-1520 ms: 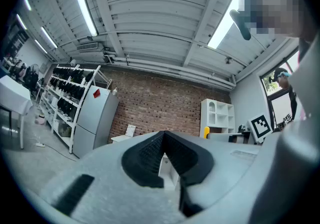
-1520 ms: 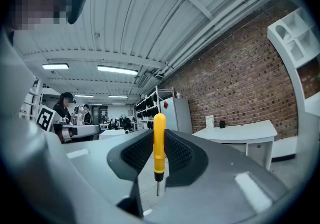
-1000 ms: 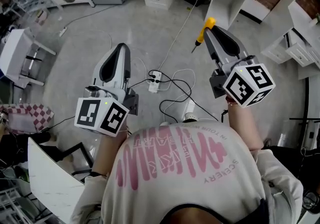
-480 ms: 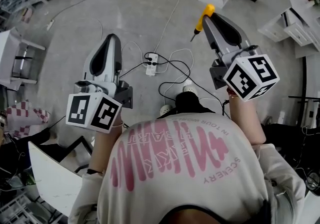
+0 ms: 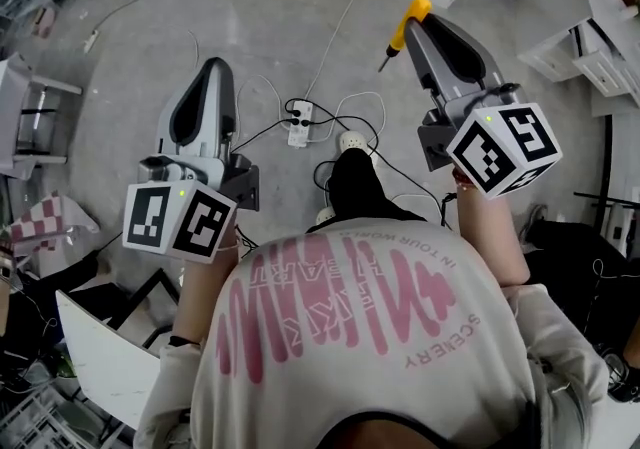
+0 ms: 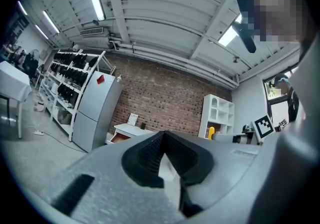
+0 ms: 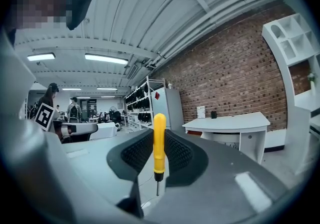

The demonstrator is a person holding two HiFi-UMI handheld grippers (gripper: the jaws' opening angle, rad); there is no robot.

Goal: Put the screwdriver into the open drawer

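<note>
The right gripper (image 5: 424,21) had its jaws clamped on the screwdriver (image 5: 404,32). In the right gripper view the tool stood upright between the two ribbed pads, gripped by its yellow handle (image 7: 159,140). The rounded handle end rose above the jaw tips. The short metal shaft (image 7: 157,187) hung below the black collar, in the gap between the jaws, pointing down. From the head view the handle stuck out just past the end of the jaws, and the shaft slanted down and to the left, above the grey floor (image 5: 250,7).

The left gripper (image 5: 211,69) held nothing. In its own view the jaws met at their tips, with only a narrow wedge of daylight lower down between the pads. Both grippers were held out in front of the person, level, well apart from each other, with the marker cube (image 5: 502,149) of the right one and the marker cube (image 5: 180,221) of the left one nearest the body.

The open drawer (image 6: 118,137) showed in the left gripper view, pulled out of a white desk (image 6: 134,130) that stood against the brick wall (image 6: 165,98), far ahead of the jaws and to the left of their line. The screwdriver's yellow handle also appeared there at the right, beside a white shelf unit (image 6: 218,114). The screwdriver was well apart from the drawer.

On the floor between the two grippers lay a white power strip (image 5: 298,127) with black and white cables (image 5: 350,152) looping around it.
</note>
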